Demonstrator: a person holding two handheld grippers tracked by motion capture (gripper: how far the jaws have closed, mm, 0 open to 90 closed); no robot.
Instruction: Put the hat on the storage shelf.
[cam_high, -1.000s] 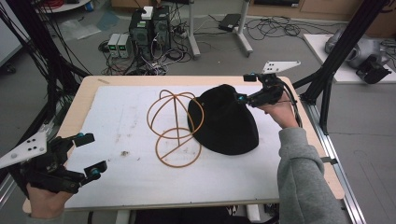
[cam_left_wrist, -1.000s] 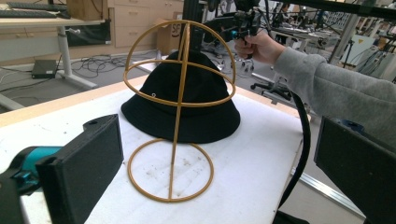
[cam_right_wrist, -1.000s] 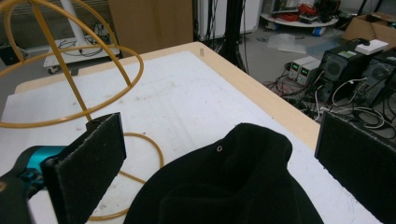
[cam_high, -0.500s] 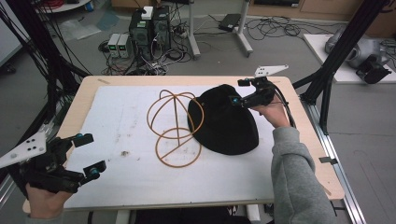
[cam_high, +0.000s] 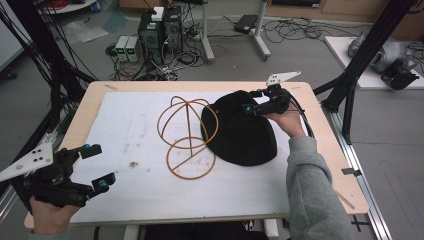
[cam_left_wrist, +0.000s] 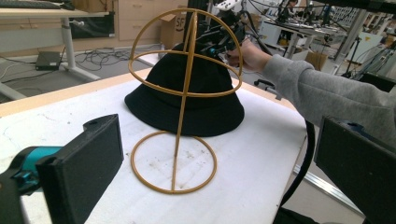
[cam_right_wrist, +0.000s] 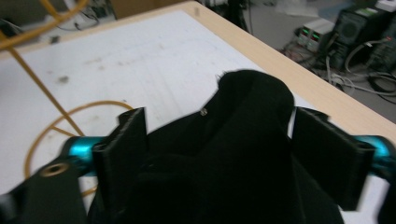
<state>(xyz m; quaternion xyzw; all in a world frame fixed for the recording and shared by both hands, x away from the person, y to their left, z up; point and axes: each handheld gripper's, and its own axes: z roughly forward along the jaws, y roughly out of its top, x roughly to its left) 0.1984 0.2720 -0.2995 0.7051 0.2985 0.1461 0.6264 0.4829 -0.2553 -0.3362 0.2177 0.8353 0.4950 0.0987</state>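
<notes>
My right gripper (cam_high: 256, 101) has been closing its jaws around the black hat's (cam_high: 240, 132) crown beside the wire stand (cam_high: 187, 137); my left gripper (cam_high: 95, 167) stays wide open

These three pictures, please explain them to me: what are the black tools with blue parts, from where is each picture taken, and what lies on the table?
A person holds one two-jaw tool in each hand. The high view looks down on the table from above. The other two pictures come from small cameras that ride on the tools and look along their jaws.

On the white mat stand a yellow wire hat stand and, beside it, a black hat.

The left gripper waits open near the table's front corner, holding nothing. The right gripper is at the top of the hat; its jaws have just been closing, with the crown bunched up between them. Whether the pads already press the cloth, I cannot tell.
</notes>
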